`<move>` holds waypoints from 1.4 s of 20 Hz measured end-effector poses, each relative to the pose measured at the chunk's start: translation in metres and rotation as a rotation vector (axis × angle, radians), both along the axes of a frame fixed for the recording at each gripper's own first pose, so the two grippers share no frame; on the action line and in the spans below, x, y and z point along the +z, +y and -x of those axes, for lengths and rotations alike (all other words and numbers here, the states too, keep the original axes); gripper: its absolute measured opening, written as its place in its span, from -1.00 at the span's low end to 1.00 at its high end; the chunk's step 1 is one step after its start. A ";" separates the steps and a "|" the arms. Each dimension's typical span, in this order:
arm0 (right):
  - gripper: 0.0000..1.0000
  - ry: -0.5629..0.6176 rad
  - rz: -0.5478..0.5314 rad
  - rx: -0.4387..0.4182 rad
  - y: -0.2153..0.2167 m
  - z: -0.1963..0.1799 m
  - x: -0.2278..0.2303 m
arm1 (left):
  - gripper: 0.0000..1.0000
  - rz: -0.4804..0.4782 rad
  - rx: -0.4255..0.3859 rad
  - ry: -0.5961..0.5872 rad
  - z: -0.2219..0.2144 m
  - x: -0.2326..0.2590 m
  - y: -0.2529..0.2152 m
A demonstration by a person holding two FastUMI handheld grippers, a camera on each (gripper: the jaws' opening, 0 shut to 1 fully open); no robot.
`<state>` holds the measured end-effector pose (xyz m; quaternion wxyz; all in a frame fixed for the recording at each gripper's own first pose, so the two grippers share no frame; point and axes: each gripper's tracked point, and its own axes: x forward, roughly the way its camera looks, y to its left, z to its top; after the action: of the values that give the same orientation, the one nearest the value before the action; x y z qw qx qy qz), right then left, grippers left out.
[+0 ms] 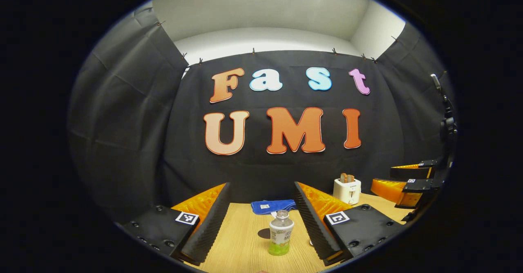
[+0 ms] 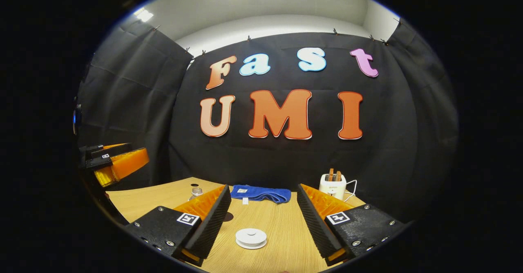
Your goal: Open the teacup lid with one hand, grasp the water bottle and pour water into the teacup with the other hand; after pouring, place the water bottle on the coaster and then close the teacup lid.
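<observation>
1. Left gripper view: the left gripper (image 1: 261, 220) hangs with fingers spread wide, holding nothing. The water bottle (image 1: 280, 233) stands upright on the table (image 1: 241, 244), near and centred between them. A crooked grip could, I judge, tip it over.
2. Right gripper view: the right gripper (image 2: 263, 220) is likewise wide and empty above the teacup lid (image 2: 251, 238), which is still on. The low knob may slip.

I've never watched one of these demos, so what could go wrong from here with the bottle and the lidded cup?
1. The water bottle looks tall and narrow; the open left hand-held gripper could knock it over if one finger touches first.
2. The teacup lid is low and flat, so the open right hand-held gripper might slip off it.
3. A spill could spread over the table towards the toaster.
</observation>
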<state>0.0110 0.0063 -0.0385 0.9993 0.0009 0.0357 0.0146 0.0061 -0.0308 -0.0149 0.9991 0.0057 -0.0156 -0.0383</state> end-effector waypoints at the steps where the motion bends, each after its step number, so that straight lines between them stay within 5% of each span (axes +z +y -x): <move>1: 0.94 0.010 -0.003 0.003 0.000 -0.002 -0.005 | 0.92 0.001 0.001 -0.005 -0.003 -0.003 -0.001; 9: 0.95 0.096 0.019 0.036 0.008 -0.021 -0.059 | 0.94 -0.008 -0.048 0.033 -0.014 -0.043 -0.017; 22: 0.23 0.370 0.005 0.100 0.030 -0.060 -0.193 | 0.92 -0.085 -0.087 0.076 -0.012 -0.099 -0.034; 28: 0.14 0.380 0.010 0.127 0.039 -0.072 -0.205 | 0.92 -0.076 -0.094 0.121 -0.016 -0.119 -0.037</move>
<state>0.0828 0.0455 -0.2432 0.9716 -0.0035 0.2236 0.0769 0.0220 -0.0677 -0.1337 0.9944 0.0406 0.0461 -0.0857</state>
